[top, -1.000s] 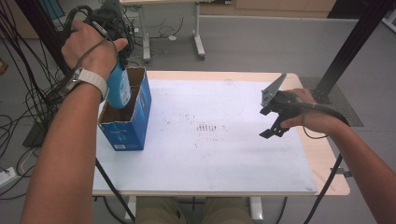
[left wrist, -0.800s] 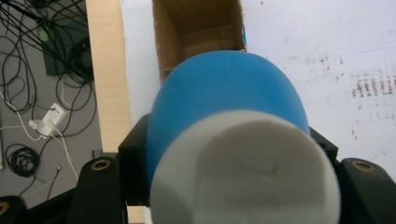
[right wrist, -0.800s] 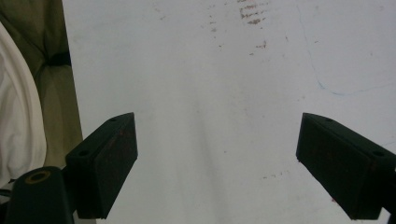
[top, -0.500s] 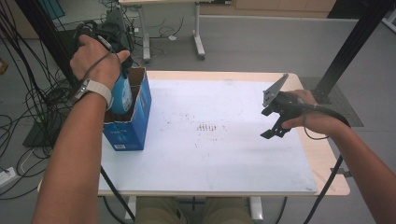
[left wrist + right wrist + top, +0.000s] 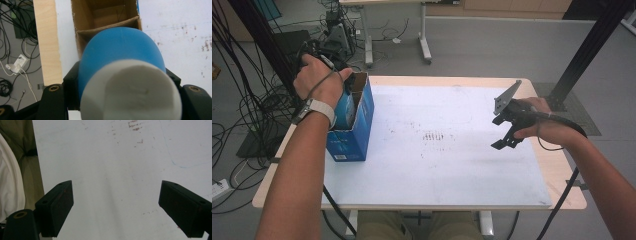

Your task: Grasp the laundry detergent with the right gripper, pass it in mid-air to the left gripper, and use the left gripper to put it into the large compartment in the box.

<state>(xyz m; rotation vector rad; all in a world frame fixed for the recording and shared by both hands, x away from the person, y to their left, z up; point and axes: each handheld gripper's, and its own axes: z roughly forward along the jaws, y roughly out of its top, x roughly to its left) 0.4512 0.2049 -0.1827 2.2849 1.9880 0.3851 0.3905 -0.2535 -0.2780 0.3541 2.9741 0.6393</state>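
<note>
A blue bottle (image 5: 120, 47) with a white cap (image 5: 130, 92) is clamped between the black jaws of my left gripper (image 5: 122, 82). It hangs cap-up over the open blue cardboard box (image 5: 357, 125), part of its blue body (image 5: 343, 107) below the box rim. In the left gripper view the box's brown inside and divider (image 5: 107, 26) lie just beyond the bottle. The box stands at the left edge of the white mat (image 5: 437, 165). My right gripper (image 5: 504, 132) hovers over the mat's right side, open with nothing between its jaws (image 5: 116, 207).
The wooden table (image 5: 562, 175) shows around the mat. Many cables (image 5: 247, 115) lie on the floor to the left, and a black post (image 5: 587, 50) rises at the far right. Another table's legs (image 5: 424, 35) stand beyond.
My left hand has come down with the bottle, from above the box to partly inside it. The right gripper has kept still.
</note>
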